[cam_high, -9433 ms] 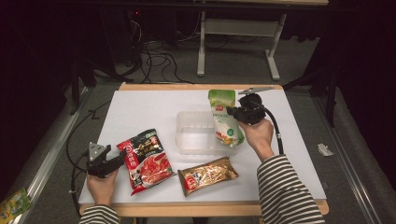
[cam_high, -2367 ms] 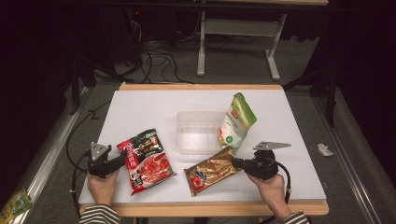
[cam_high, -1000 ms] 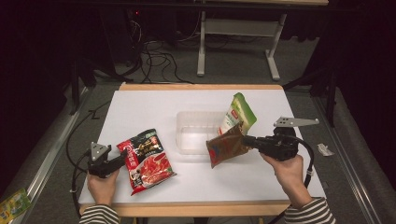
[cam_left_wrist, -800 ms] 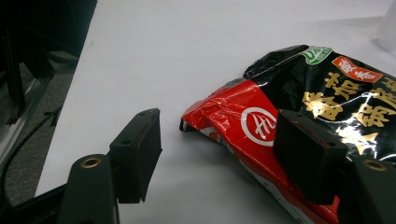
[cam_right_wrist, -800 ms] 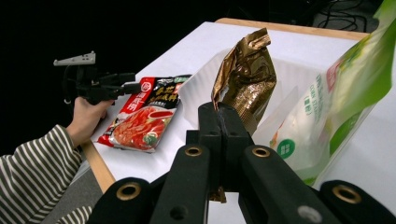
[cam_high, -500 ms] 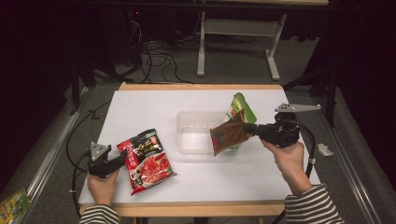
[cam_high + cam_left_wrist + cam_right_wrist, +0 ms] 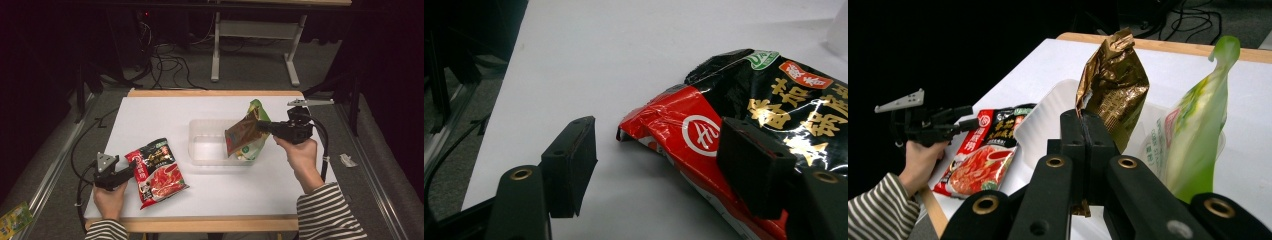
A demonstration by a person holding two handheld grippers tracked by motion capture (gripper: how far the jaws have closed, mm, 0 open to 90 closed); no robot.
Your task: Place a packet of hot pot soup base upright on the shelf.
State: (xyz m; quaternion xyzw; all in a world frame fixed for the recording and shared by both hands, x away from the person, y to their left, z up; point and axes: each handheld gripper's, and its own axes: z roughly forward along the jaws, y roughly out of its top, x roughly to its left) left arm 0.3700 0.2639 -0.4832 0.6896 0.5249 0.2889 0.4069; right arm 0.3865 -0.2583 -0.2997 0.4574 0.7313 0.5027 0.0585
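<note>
I have lifted the gold pouch (image 7: pixel 241 136) off the desk (image 7: pixel 160 112); it hangs clamped in my right gripper (image 7: pixel 264 127) fingers, over the tub (image 7: pixel 201 131). Release comes next. Left gripper (image 7: pixel 659 165) fingers stay apart, straddling the red pack (image 7: pixel 744 125) corner.

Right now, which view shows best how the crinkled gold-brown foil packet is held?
The right gripper view: the gold-brown foil packet is pinched between shut jaws. The high view shows it small over the clear plastic tray.
</note>
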